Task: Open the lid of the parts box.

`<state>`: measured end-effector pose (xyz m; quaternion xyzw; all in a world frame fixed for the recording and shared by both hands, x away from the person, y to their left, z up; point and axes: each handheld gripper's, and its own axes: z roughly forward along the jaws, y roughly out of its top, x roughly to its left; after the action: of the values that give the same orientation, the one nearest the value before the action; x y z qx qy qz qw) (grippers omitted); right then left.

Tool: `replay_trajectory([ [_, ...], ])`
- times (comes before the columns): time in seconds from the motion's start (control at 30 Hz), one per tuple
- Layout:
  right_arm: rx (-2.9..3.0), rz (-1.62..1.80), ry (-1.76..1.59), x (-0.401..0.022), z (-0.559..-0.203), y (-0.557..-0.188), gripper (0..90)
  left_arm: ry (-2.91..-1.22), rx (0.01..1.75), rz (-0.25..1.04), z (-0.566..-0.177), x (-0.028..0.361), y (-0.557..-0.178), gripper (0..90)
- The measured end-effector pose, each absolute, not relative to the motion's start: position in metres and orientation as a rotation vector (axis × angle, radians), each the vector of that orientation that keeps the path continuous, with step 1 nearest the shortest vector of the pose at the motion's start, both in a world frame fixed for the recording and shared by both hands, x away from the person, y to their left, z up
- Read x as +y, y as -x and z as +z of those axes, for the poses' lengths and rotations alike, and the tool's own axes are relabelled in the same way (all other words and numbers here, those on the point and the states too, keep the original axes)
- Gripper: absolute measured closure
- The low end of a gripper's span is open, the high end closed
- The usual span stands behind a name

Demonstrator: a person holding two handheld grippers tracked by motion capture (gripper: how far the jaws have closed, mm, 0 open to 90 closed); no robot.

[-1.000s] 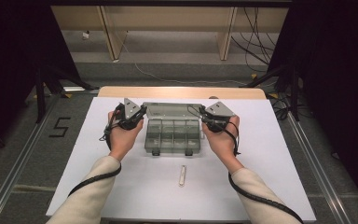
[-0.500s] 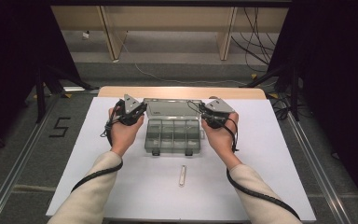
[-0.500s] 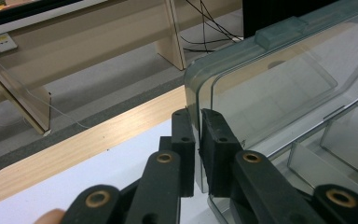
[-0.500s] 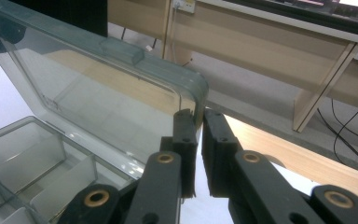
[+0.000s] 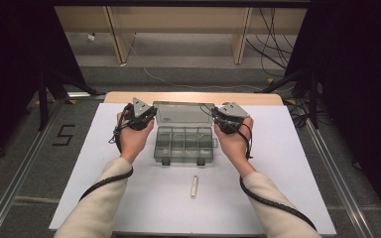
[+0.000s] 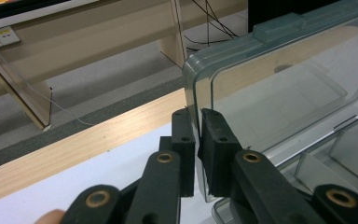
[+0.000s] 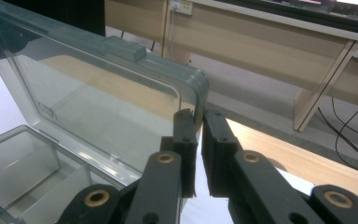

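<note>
A clear plastic organiser box (image 5: 184,145) with divided compartments lies mid-table, its lid (image 5: 182,113) swung up at the far side. My left gripper (image 5: 151,115) is shut on the lid's left edge, and the left gripper view has its jaws pinching the lid (image 6: 279,88) near the rounded corner. My right gripper (image 5: 214,115) is shut on the lid's right edge. The right gripper view shows that gripper (image 7: 199,140) clamped on the lid (image 7: 107,98) just below its top corner. The left gripper (image 6: 198,140) sits above the empty compartments (image 6: 345,158).
A small pale stick-like object (image 5: 194,186) lies on the white table sheet (image 5: 287,163) in front of the box. The wooden table edge (image 5: 193,97) runs behind the lid. Wooden furniture legs and cables (image 5: 273,29) stand on the floor beyond.
</note>
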<state>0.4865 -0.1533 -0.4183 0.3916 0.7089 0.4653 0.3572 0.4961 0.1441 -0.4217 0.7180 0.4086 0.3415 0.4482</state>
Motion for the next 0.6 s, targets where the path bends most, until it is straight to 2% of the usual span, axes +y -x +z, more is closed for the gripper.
replay_trajectory([
  [0.6,1.82,1.217,-1.033,-0.1534,-0.4204,-0.4963,84.7,-1.763,1.051,0.826,-0.4261,0.1423,-0.5043,83.7],
])
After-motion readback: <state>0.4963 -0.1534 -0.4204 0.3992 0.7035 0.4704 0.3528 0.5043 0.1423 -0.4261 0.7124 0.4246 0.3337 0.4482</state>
